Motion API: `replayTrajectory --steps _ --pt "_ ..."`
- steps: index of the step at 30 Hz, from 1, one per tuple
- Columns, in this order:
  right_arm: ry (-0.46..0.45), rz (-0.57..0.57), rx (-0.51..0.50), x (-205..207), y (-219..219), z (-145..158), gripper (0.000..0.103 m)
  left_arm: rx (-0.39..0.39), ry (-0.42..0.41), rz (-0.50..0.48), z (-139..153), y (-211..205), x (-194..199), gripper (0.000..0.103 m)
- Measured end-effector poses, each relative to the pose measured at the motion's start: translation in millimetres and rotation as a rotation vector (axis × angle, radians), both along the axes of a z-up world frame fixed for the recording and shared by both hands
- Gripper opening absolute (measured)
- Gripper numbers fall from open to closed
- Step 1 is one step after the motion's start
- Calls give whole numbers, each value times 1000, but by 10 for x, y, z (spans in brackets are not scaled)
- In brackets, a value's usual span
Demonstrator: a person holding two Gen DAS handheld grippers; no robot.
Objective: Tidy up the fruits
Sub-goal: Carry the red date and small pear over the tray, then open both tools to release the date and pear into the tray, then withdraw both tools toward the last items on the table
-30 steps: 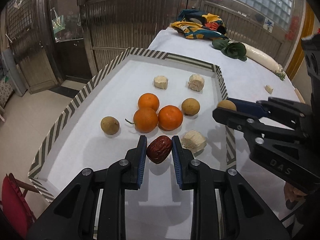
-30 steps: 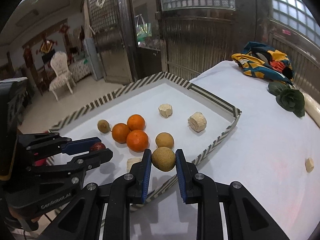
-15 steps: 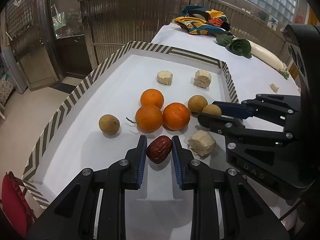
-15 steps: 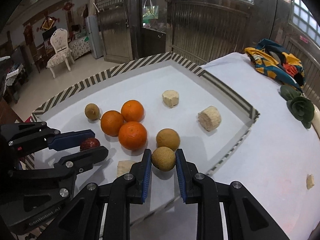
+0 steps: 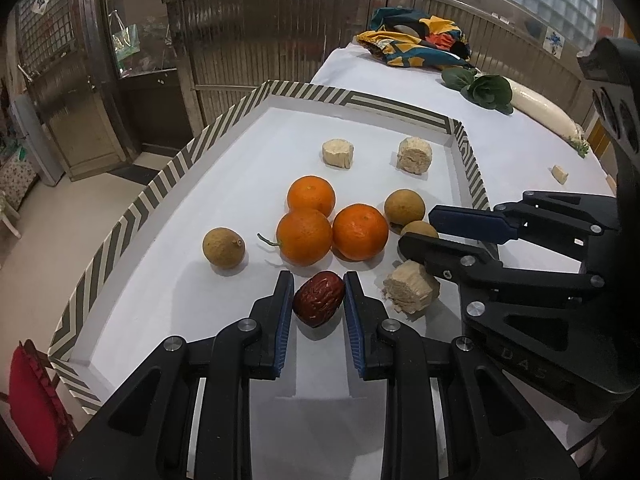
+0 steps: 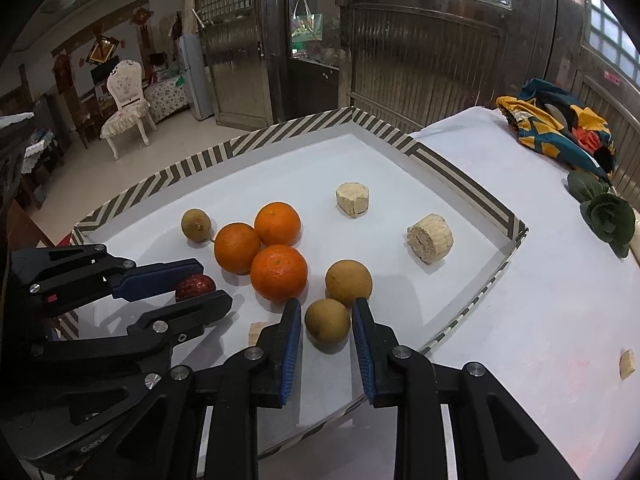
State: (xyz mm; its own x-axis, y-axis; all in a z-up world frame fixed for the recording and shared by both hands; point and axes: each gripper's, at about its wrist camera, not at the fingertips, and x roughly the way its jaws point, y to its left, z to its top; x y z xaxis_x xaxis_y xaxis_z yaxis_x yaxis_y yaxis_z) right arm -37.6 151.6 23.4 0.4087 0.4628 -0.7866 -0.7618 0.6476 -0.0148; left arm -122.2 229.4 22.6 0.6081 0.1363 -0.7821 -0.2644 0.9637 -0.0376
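Observation:
My left gripper [image 5: 317, 294] stands around a red date [image 5: 319, 299] low over the white tray [image 5: 160, 184]; its pads have parted slightly from the date. My right gripper [image 6: 326, 316] has opened, and a brown longan [image 6: 327, 325] sits loose between its fingers on the tray floor. Three oranges [image 5: 332, 220] cluster in the tray's middle, with a second longan [image 5: 404, 208] to their right and a third longan [image 5: 223, 247] to their left. In the left wrist view the right gripper [image 5: 418, 228] shows at the right.
Three pale corn-cob chunks lie in the tray: two at the back [image 5: 414, 155] and one near the front [image 5: 411, 287]. The striped tray rim [image 6: 460, 176] stands up. On the table beyond are a green leafy vegetable [image 6: 608, 216], a white radish [image 5: 540, 108], a colourful cloth [image 6: 560, 132] and a small chunk [image 6: 627, 363].
Both grippers moved forward and down into the tray. The right gripper opened and let its longan rest beside the other longan. The left fingers loosened around the date.

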Motion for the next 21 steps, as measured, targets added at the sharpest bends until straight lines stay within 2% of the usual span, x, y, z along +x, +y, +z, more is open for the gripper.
replayTrajectory --steps 4,6,7,9,11,21 --pt "8 -8 15 -12 -44 17 26 5 2 7 4 1 -6 26" --pt "8 -14 35 -29 -81 48 26 11 2 16 14 1 -15 44" --pt "6 -21 49 -40 -114 77 26 11 0 19 21 5 -19 47" --pt "-2 -37 66 -53 -174 120 26 12 -14 23 56 3 -33 61" --pt "0 -53 95 -48 -261 164 26 13 -29 21 98 -13 -45 68" --pt "-19 -161 211 -100 -794 356 26 26 -100 -7 307 -277 -22 69"
